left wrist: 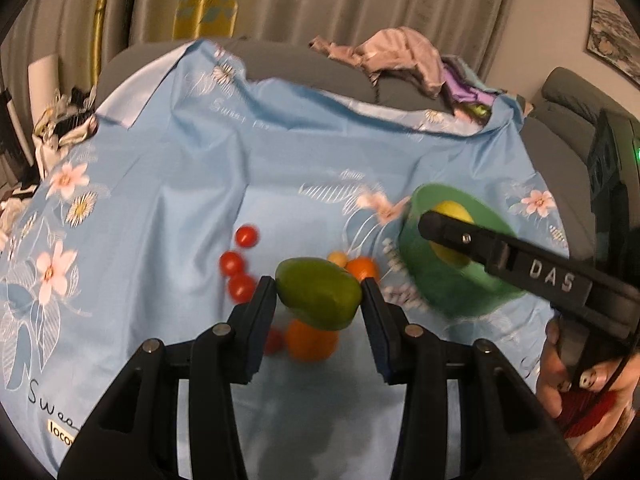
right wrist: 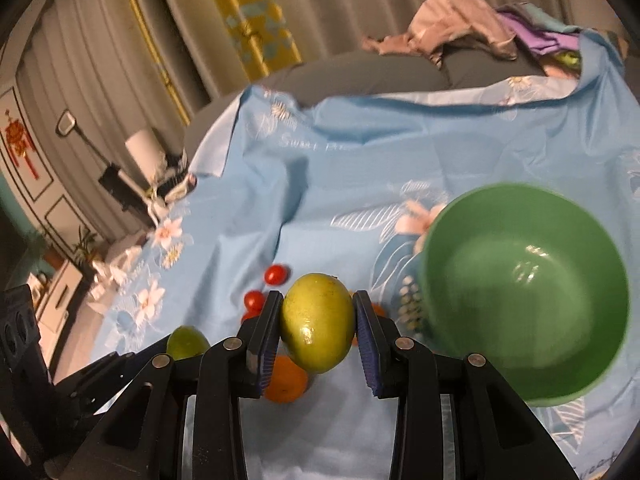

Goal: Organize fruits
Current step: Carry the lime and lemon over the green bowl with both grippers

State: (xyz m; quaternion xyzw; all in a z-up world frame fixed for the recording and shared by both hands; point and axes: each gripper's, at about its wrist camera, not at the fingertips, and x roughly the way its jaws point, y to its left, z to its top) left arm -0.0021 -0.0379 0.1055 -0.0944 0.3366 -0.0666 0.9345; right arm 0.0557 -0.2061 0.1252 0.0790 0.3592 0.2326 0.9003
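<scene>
Left wrist view: the left gripper (left wrist: pixel 319 294) pinches a green mango (left wrist: pixel 319 298) above an orange (left wrist: pixel 312 340) on the blue cloth (left wrist: pixel 192 184), tomatoes (left wrist: pixel 236 264) to its left.
Right wrist view: the right gripper (right wrist: pixel 316 322) pinches a yellow-green fruit (right wrist: pixel 316 322) just left of the green bowl (right wrist: pixel 524 320)

Blue floral sheet (left wrist: pixel 192 184): thin woven cloth, soft sheen, creased. Green bowl (right wrist: pixel 528 304): smooth glossy plastic, highlights at 12 o'clock inside. Yellow-green fruit (right wrist: pixel 316 322): waxy, glossy skin, faint specks. Green mango (left wrist: pixel 318 298): smooth, duller satin skin. Cherry tomatoes (left wrist: pixel 240 264): taut and shiny. Left hand-held gripper (left wrist: pixel 319 294): matt black plastic, metal pins; pads (left wrist: pixel 260 332) look rubbery. Curtains (left wrist: pixel 340 0): matt pleated fabric.
</scene>
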